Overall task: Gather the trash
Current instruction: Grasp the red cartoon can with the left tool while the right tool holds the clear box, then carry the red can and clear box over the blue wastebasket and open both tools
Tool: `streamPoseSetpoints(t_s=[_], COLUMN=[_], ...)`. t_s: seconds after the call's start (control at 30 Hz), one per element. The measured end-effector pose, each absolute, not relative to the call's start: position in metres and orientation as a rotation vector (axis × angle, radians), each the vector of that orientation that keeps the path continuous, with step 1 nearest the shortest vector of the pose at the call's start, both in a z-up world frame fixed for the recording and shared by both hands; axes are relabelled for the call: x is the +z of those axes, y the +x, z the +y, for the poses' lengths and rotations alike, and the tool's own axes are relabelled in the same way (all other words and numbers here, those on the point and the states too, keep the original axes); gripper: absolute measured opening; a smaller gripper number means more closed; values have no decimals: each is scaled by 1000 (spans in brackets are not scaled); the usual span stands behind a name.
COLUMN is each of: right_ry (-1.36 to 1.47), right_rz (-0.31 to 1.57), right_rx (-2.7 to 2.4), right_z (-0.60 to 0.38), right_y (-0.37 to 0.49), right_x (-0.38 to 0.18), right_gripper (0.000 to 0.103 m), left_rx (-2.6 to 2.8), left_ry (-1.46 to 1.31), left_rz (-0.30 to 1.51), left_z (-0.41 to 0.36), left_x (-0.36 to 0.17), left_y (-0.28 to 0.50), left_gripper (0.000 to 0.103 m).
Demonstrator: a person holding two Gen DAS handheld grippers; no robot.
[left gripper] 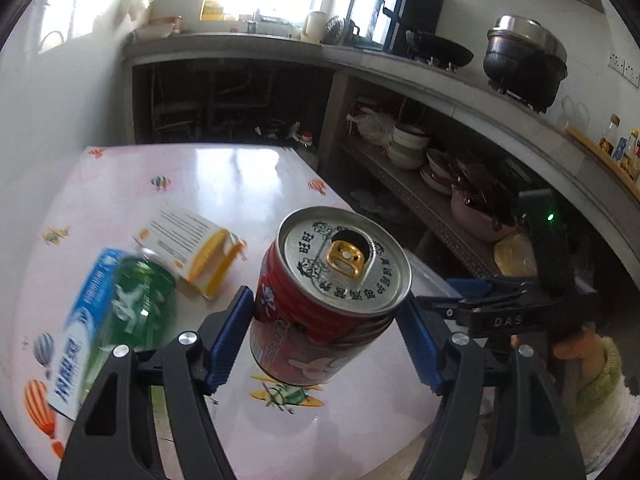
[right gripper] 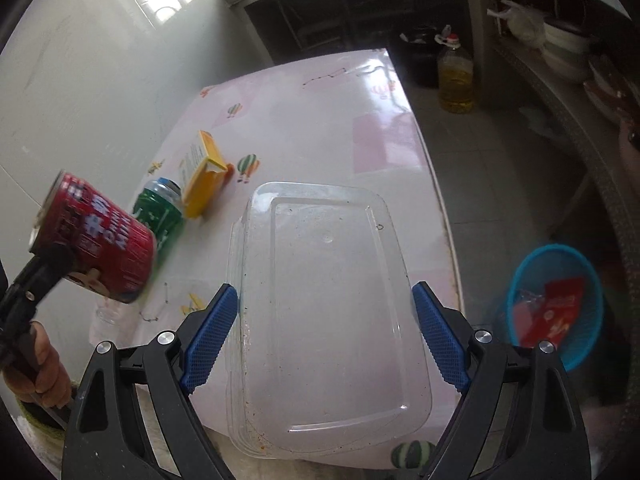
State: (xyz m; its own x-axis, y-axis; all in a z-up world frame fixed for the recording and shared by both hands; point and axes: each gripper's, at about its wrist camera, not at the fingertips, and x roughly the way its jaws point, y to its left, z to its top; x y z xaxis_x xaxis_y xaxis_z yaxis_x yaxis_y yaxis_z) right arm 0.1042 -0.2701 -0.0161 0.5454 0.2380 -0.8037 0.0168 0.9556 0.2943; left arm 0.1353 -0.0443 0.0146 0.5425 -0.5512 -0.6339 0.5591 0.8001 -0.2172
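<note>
A red drink can point(left gripper: 332, 280) hangs clear of the pink table point(left gripper: 224, 176), with my left gripper point(left gripper: 326, 320) shut on its sides; it also shows at the left of the right wrist view as the red can point(right gripper: 96, 240). My right gripper point(right gripper: 326, 336) stands open over a clear plastic container point(right gripper: 328, 304) that lies on the table, its blue pads point(right gripper: 212, 340) just outside the container's long sides. A green can point(right gripper: 160, 212) lies on its side beside a yellow box point(right gripper: 204, 176). A blue and white box point(left gripper: 80, 332) lies next to the green can point(left gripper: 136, 300).
On the floor to the right of the table stands a blue basket point(right gripper: 552, 249) with red wrappers inside. An oil bottle point(right gripper: 456, 76) is on the floor beyond the table. Shelves with bowls point(left gripper: 408, 144) run under the counter. A white wall borders the table's left.
</note>
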Motion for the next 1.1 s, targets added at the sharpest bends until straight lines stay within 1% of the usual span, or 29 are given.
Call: streamPoseSetpoints(t_s=[0.13, 0.23, 0.33, 0.53, 0.73, 0.8, 0.93, 1.1], right_ry=[220, 191, 257, 524, 735, 812, 983, 1192], right_rz=[955, 928, 892, 796, 695, 696, 722, 749], right_rx=[103, 95, 114, 118, -80, -172, -303, -356], right_z=[-270, -268, -277, -334, -427, -458, -503, -537], right_y=[90, 86, 80, 62, 11, -7, -35, -40], right_x=[-19, -21, -19, -13, -18, -32, -78, -144], right_gripper=[83, 83, 82, 82, 82, 82, 82, 82], left_rx=[-646, -645, -638, -678, -821, -882, -994, -1069], left_ry=[25, 42, 81, 89, 107, 98, 146, 271], left_rz=[847, 816, 809, 799, 765, 773, 821, 967], left_z=[-65, -71, -78, -91, -152, -179, -248, -341], left_x=[-35, -41, -36, -15, 14, 23, 26, -2], left_y=[140, 138, 136, 139, 150, 154, 160, 167], left_gripper=[70, 70, 70, 70, 69, 70, 70, 70])
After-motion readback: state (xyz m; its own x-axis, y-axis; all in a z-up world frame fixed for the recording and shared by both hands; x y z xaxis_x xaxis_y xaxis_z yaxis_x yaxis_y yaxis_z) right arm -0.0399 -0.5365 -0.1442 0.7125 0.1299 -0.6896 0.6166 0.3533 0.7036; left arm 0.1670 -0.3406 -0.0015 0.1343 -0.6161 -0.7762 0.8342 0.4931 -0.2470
